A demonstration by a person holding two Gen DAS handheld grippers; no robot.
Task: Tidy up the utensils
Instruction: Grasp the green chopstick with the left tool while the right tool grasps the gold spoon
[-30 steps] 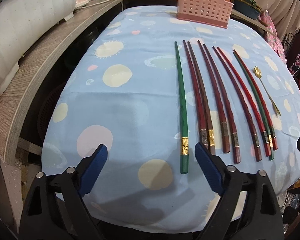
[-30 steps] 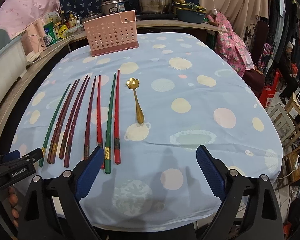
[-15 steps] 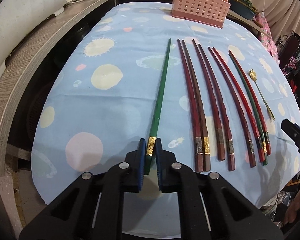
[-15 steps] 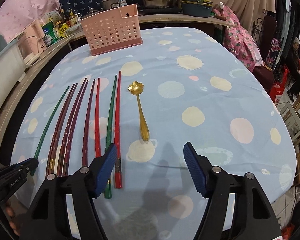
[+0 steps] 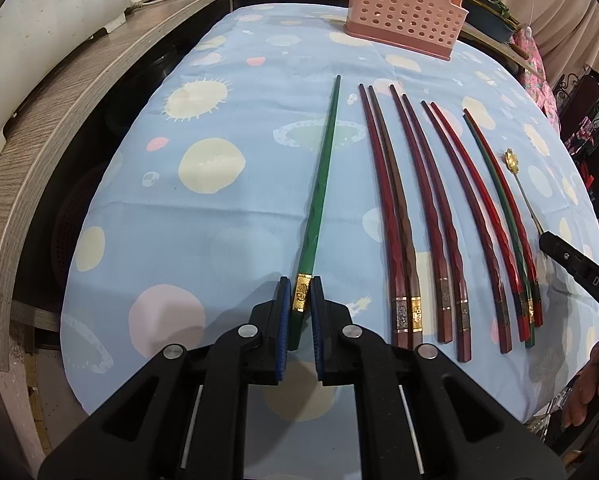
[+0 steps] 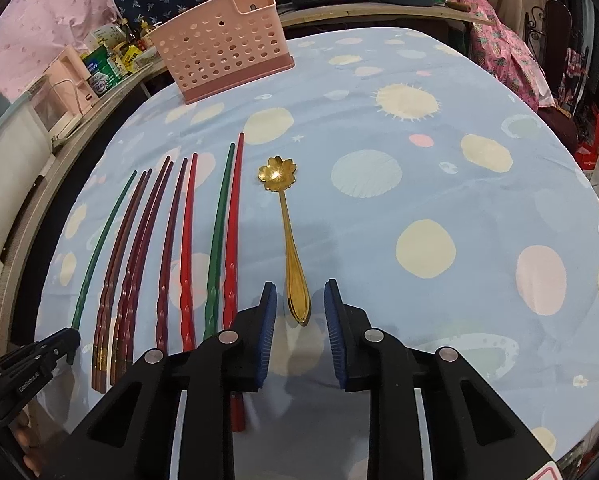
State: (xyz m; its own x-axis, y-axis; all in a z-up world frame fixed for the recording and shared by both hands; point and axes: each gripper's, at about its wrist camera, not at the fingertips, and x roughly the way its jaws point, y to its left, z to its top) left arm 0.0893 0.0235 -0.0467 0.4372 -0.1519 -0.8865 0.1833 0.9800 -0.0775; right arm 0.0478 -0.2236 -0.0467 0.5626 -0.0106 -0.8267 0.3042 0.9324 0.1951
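My left gripper (image 5: 300,285) is shut on the gold-banded thick end of a green chopstick (image 5: 323,168), which lies angled apart from the row. Several dark red, red and green chopsticks (image 5: 419,208) lie side by side to its right on the spotted blue tablecloth (image 5: 227,232). In the right wrist view, my right gripper (image 6: 300,286) straddles the handle end of a gold flower-bowl spoon (image 6: 289,236). Its jaws are closing, with a gap still on each side of the handle. The left gripper (image 6: 65,338) also shows at the lower left there, on the green chopstick (image 6: 103,236).
A pink perforated utensil basket (image 6: 223,64) stands upright at the table's far edge, also visible as the basket (image 5: 403,12) in the left wrist view. A wooden counter (image 5: 59,92) curves along the left. Pots and bottles crowd the shelf behind. A hand (image 5: 595,384) is at the lower right.
My left gripper shut on the green chopstick, whose far tip swung left away from the row. My right gripper moved forward and down over the spoon's handle and its jaws narrowed.
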